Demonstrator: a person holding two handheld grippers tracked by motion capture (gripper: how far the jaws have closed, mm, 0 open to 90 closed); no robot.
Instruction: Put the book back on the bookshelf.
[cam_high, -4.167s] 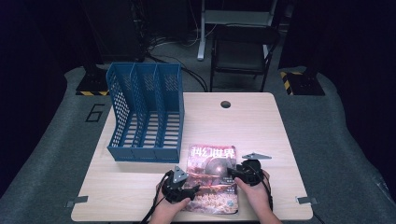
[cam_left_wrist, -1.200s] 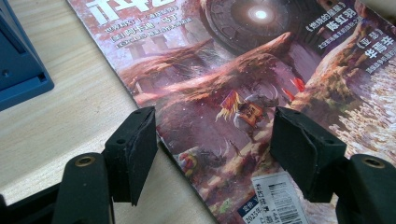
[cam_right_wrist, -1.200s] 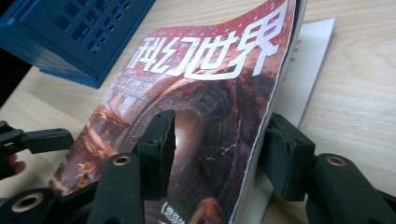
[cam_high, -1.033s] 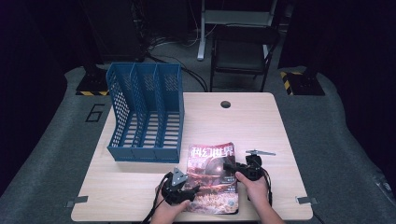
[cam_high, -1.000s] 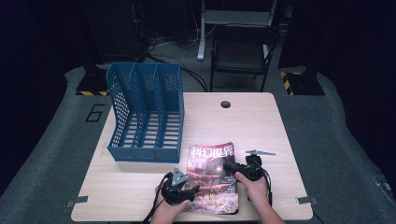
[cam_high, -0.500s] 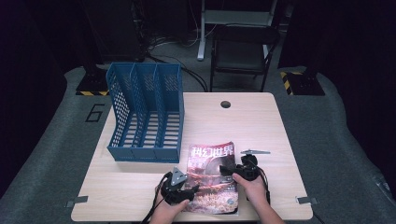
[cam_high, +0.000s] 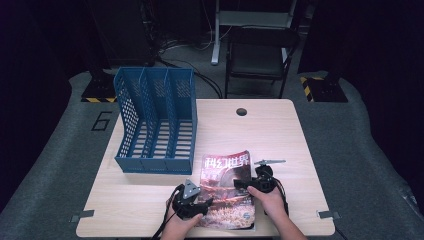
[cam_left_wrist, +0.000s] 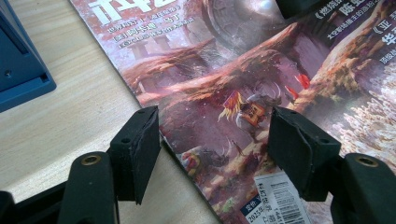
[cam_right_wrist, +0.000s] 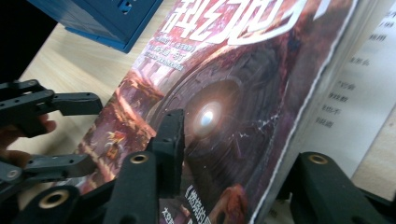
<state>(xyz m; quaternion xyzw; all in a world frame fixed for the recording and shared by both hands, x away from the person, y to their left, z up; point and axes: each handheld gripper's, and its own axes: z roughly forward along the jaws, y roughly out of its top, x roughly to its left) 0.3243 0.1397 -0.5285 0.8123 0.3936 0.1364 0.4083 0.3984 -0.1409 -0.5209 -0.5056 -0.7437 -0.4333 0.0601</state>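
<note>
The table (cam_high: 280, 130) bears a blue rack (cam_high: 156, 120) at its left; just right of it, at the near edge, lies the magazine (cam_high: 226, 192). Both hands come in low, palms down, flanking it. The right gripper (cam_high: 254, 180) straddles the cover's lifted right edge, its jaws just closing, not yet pressing. The left gripper (cam_high: 192, 202) straddles the left edge, jaws apart.
</note>
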